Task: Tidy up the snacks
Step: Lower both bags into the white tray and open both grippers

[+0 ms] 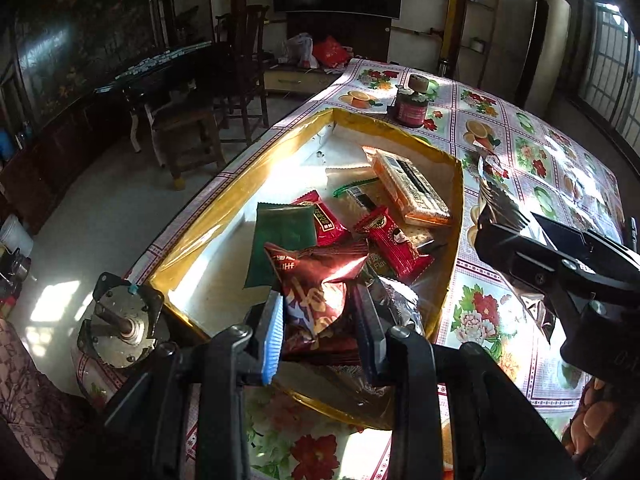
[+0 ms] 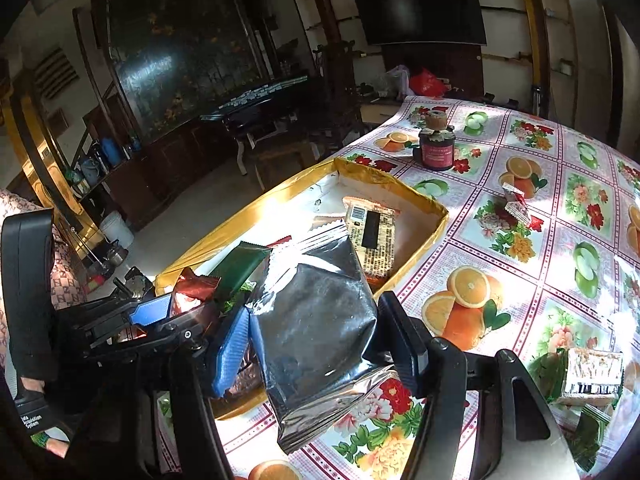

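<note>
Both packets over the gold box (image 1: pixel 400 128), ready to drop.
My left hand-held gripper (image 1: pixel 320 332) is clamped on the red snack bag (image 1: pixel 316 280), my right hand-held gripper (image 2: pixel 316 344) on the silver pouch (image 2: pixel 316 320); I should clear the rim, then release into bare space.

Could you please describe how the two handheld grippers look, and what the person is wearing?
Both the left gripper and the right gripper have black angular frames with visible screws. Their fingers carry ridged blue pads. The left gripper's black housing bears small white lettering. The person's sleeve has a beige-pink fabric with a brown geometric pattern.
</note>
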`<state>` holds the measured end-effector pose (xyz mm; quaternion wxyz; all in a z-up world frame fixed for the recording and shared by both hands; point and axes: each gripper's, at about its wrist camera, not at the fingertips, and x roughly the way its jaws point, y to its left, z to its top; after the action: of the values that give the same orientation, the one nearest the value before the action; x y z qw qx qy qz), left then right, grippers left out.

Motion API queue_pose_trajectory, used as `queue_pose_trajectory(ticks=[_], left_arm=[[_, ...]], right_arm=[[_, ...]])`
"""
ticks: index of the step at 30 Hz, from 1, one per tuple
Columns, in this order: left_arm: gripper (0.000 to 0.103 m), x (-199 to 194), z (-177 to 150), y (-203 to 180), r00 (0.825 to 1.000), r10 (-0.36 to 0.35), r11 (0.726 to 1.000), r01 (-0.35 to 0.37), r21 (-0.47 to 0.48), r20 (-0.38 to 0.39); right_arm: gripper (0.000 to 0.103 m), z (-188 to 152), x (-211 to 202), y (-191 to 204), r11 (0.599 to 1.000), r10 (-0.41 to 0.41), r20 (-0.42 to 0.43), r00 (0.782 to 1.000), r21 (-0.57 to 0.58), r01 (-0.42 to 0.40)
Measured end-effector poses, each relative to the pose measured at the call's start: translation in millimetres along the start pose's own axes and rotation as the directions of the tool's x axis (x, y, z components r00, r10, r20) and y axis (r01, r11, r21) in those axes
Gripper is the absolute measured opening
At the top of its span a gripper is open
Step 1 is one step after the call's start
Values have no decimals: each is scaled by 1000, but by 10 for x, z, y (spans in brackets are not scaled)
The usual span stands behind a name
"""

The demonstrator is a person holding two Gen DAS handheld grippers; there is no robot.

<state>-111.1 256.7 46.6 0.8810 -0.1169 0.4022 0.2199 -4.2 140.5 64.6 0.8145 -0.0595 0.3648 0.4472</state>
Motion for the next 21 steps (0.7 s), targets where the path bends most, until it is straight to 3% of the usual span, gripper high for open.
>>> queue_pose_trajectory(ticks=[21], left_arm=[[36, 333, 118, 23, 998, -22, 1000, 23, 7, -52]], right_arm=[[64, 247, 735, -55, 999, -33, -73, 997, -4, 33]])
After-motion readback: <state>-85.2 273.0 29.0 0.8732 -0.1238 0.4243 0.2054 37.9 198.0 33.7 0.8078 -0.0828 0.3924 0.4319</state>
